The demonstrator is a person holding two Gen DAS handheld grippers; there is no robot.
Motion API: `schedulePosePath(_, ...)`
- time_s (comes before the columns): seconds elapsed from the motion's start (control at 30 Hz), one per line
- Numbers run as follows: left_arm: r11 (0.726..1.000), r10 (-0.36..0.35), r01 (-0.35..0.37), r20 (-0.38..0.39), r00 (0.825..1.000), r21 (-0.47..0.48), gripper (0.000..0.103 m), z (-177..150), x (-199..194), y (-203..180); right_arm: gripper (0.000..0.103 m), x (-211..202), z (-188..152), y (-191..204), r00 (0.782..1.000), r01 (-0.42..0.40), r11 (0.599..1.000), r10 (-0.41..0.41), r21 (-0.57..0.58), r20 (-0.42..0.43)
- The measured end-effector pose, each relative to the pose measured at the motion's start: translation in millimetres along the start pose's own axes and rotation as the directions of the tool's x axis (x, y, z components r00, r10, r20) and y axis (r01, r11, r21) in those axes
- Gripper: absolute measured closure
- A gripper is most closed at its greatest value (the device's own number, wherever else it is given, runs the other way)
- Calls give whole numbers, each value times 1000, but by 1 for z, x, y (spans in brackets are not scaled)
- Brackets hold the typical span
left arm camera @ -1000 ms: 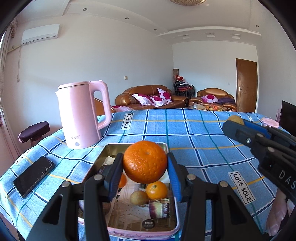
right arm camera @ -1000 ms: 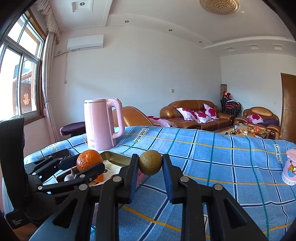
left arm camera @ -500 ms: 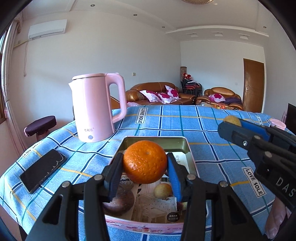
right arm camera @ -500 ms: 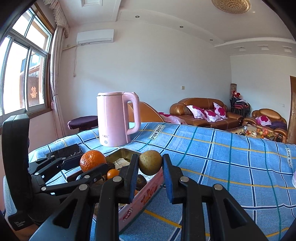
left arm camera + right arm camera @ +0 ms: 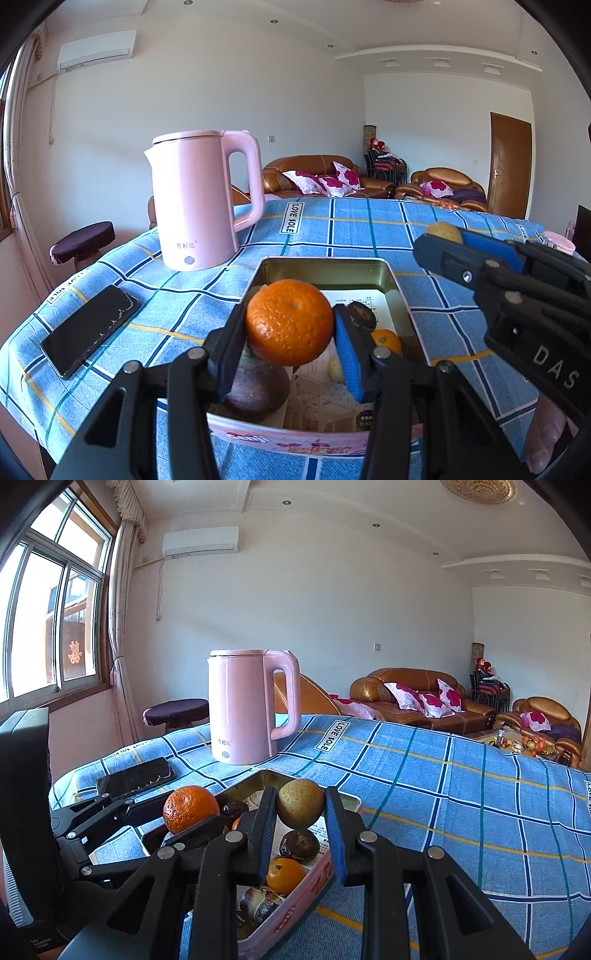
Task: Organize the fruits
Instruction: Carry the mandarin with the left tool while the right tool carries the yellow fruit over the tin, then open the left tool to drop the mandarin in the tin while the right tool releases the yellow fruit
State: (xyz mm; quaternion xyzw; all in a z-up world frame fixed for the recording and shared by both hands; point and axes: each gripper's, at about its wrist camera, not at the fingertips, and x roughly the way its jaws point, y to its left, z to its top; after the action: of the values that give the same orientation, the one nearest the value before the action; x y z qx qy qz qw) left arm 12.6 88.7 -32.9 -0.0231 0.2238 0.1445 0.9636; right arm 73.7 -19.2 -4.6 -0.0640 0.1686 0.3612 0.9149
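Note:
My left gripper (image 5: 290, 323) is shut on a large orange (image 5: 289, 321) and holds it over the near left part of a metal tin (image 5: 325, 263). The tin holds a small orange (image 5: 388, 339), a dark round fruit (image 5: 258, 391) and other small fruits. My right gripper (image 5: 301, 805) is shut on a brownish-yellow fruit (image 5: 300, 803) above the tin (image 5: 314, 882). The left gripper and its orange (image 5: 190, 808) show at the left of the right wrist view. The right gripper shows at the right of the left wrist view, with its fruit (image 5: 443, 230) peeking over the finger.
A pink kettle (image 5: 201, 199) stands behind the tin to the left. A black phone (image 5: 90, 330) lies near the left table edge. A blue checked cloth (image 5: 461, 775) covers the table. A pink cup (image 5: 559, 242) sits far right.
Both grippers have moved left and lower with their fruits, now over the tin. The kettle and phone appear closer and more central.

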Motion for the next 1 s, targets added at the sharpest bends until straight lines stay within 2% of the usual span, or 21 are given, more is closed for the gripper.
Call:
schedulePosePath(0.6, 1000, -10, 10, -42, 999, 3, 55, -9, 7, 4, 75, 27, -3, 5, 997, -17, 1000, 17, 4, -77)
schedulePosePath(0.83, 1000, -7, 7, -50, 999, 10, 54, -10, 8, 3, 75, 40, -8, 13, 991, -32, 999, 30, -9, -128)
schedulePosePath(0.97, 1000, -3, 4, -59, 998, 14, 53, -10, 9, 3, 75, 51, -13, 15, 980, -74, 997, 73, 1, -185)
schedulePosePath(1.0, 1000, -2, 2, -61, 998, 10, 50, -10, 10, 3, 75, 52, -13, 16, 980, -69, 998, 68, 2, -187)
